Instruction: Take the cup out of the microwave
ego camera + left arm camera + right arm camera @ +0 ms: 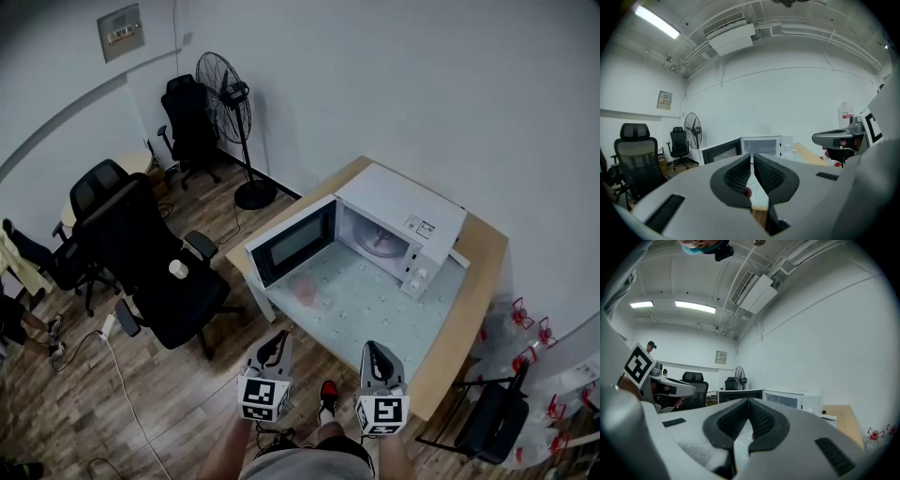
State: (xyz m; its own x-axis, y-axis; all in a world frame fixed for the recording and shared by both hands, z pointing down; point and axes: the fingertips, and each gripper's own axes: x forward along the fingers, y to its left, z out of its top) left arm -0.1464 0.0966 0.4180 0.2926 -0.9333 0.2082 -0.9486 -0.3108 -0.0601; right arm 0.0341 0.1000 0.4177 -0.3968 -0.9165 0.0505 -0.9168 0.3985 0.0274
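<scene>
White microwave (398, 211) on counter (480, 272), door (292, 241) swung open to the left, turntable (380, 242) visible inside. Pink cup (305, 292) stands upright on the counter's pale mat, just in front of the open door, outside the microwave. Left gripper (274, 343) and right gripper (375, 349) at frame bottom, near counter edge, apart from cup, fingers look together. Black office chairs (155, 262) and standing fan (230, 112) on wood floor (112, 394) at left.

Cup (305, 291) on table (480, 274) before microwave (403, 208); chair (150, 267) left of table
</scene>
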